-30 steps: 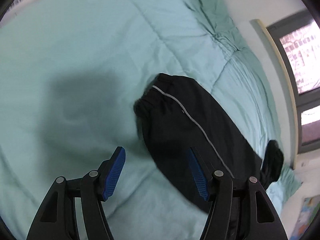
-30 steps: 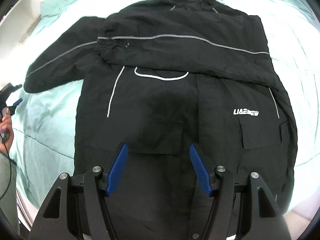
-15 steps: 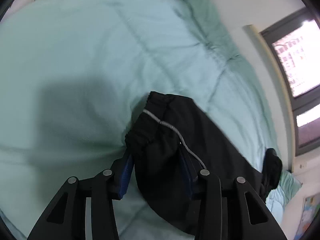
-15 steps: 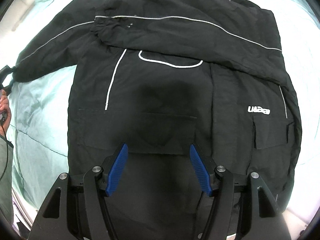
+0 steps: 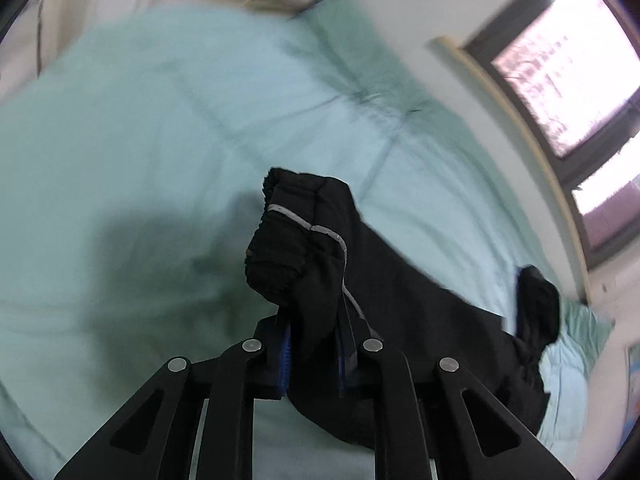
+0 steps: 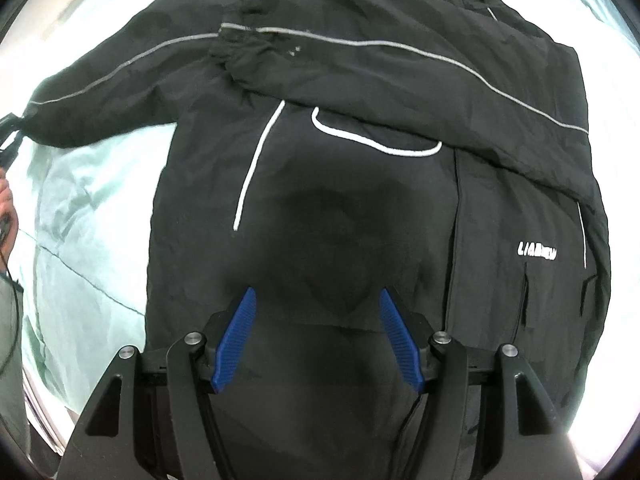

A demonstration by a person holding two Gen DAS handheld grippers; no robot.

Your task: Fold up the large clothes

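A black hooded jacket point(image 6: 340, 208) with grey piping lies spread front-up on a mint-green quilt point(image 6: 80, 216). One sleeve point(image 6: 400, 60) is folded across the chest. The other sleeve point(image 6: 104, 96) stretches out to the left. My left gripper point(image 5: 312, 344) is shut on that sleeve's cuff end point(image 5: 292, 240) and holds it lifted off the quilt point(image 5: 140, 128). My right gripper point(image 6: 318, 332) is open and empty, hovering over the jacket's lower front.
The bed runs to a white wall with a window point(image 5: 568, 80) at the right of the left wrist view. The jacket's hood point(image 5: 536, 304) lies near the far bed edge. A person's hand point(image 6: 6, 208) shows at the left edge of the right wrist view.
My left gripper moved onto the sleeve cuff, shut on it and lifted it. My right gripper stayed open and came lower over the jacket front.
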